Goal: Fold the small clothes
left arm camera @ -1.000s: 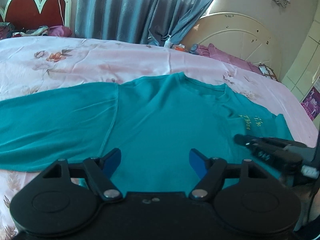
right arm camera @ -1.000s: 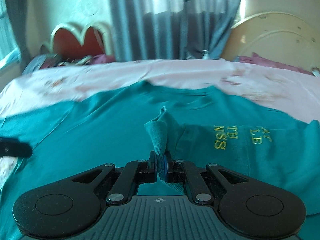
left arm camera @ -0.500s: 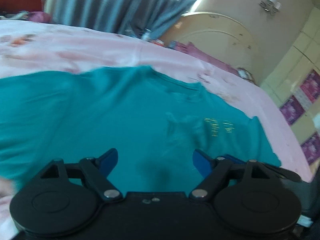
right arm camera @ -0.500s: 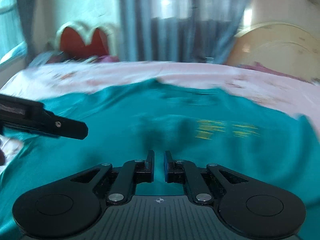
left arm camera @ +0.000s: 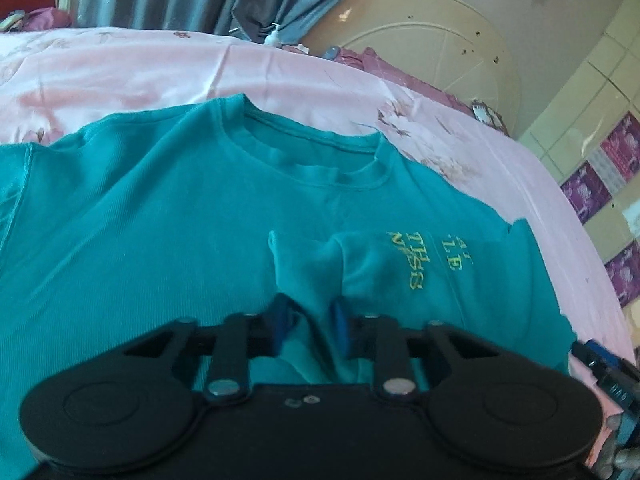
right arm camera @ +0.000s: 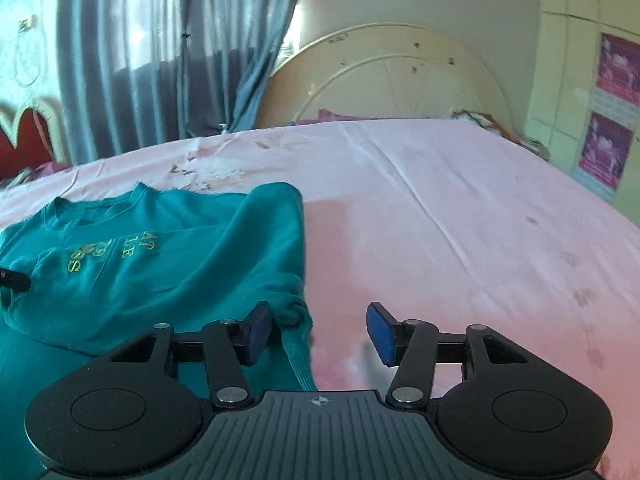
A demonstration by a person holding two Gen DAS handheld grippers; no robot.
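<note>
The teal shirt [left arm camera: 168,248] is soft, finely ribbed knit cloth, matt, with yellow stitched lettering [left arm camera: 416,260] at its 3 o'clock side. The pink sheet [right arm camera: 460,232] — smooth cloth, faint sheen. Both grippers — matt black plastic, bright metal rivets.

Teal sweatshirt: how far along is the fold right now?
Barely begun. The teal sweatshirt lies front-up on the pink bedsheet, and one sleeve looks laid in over the body. In hand: the left gripper is closing around a raised cuff, jaws not fully shut. The right gripper is open at the sweatshirt's edge. All main folds remain.
</note>
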